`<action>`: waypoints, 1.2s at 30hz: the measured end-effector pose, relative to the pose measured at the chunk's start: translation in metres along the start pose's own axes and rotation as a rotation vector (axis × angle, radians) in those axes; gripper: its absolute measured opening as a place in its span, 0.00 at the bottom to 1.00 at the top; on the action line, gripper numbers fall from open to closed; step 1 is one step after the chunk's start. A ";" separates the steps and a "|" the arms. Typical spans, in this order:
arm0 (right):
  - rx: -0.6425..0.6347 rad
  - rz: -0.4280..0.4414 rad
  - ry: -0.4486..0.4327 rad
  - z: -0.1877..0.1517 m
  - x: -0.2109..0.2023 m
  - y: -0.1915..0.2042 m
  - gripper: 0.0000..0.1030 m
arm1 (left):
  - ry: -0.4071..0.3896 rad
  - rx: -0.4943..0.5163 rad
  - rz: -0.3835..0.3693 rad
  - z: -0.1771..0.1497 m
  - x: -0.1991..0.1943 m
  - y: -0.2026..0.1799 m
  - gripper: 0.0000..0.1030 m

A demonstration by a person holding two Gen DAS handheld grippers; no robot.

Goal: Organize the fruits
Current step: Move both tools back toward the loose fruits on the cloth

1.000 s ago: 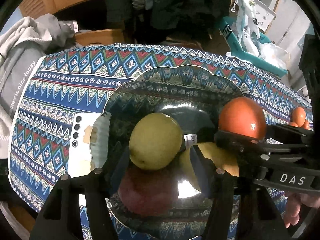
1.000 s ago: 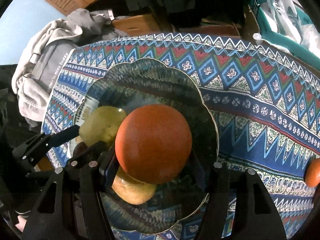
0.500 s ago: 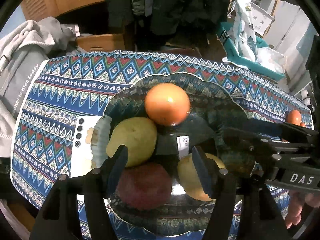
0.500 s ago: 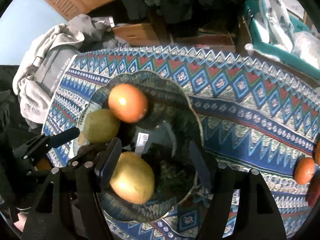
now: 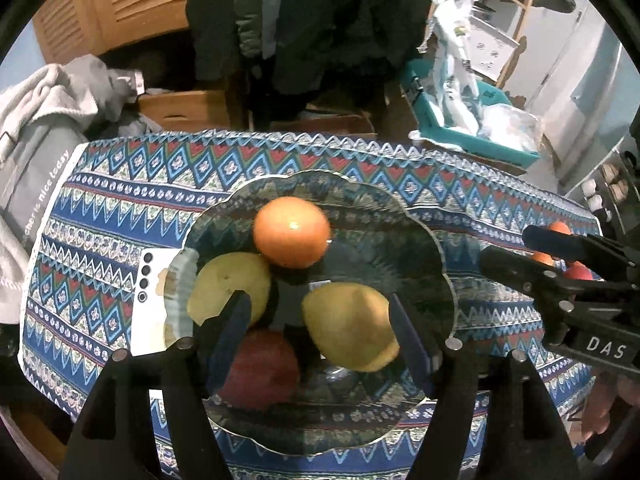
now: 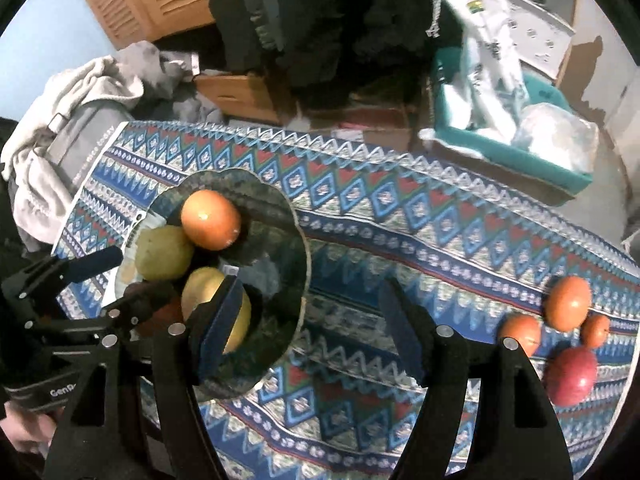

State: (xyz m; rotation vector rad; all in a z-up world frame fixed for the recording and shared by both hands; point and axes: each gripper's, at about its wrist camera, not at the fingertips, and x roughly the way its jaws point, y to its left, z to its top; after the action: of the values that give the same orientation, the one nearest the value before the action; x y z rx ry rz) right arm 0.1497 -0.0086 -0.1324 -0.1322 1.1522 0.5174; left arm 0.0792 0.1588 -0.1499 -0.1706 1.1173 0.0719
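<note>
A scalloped glass plate (image 5: pixel 440 248) on the patterned cloth holds an orange (image 5: pixel 292 232), a green fruit (image 5: pixel 230 288), a yellow fruit (image 5: pixel 350 326) and a red apple (image 5: pixel 260 368). My left gripper (image 5: pixel 318 320) hovers above them, its jaws opening, pads touching no fruit. My right gripper (image 6: pixel 310 300) stands open and empty over the cloth beside the plate (image 6: pixel 298 240). Right of it lie three loose oranges (image 6: pixel 568 302) and a red apple (image 6: pixel 572 376). The plate's orange (image 6: pixel 210 220) also shows there.
A white phone (image 5: pixel 152 308) lies partly under the plate's left edge. Grey clothes (image 5: pixel 36 128) hang off the table's left end. Beyond the far edge are cardboard boxes (image 6: pixel 248 92) and a teal bin (image 6: pixel 516 152) with bags.
The right gripper has let go of the orange, which now rests on the plate, then opened, risen and swung right. The left gripper has opened off the green fruit and lifted.
</note>
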 end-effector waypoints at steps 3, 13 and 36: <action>-0.007 -0.030 -0.019 -0.004 -0.013 -0.006 0.71 | -0.006 0.017 -0.011 -0.001 -0.005 -0.010 0.71; -0.022 -0.080 -0.054 -0.032 -0.052 -0.029 0.76 | -0.032 0.099 -0.018 -0.007 -0.022 -0.043 0.75; 0.082 -0.192 -0.068 -0.101 -0.099 -0.136 0.82 | -0.031 0.317 -0.082 -0.022 -0.036 -0.163 0.78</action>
State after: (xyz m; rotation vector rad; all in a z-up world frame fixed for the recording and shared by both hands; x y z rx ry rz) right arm 0.0969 -0.1955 -0.1076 -0.1510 1.0797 0.3022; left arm 0.0672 -0.0048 -0.1108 0.0677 1.0751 -0.1745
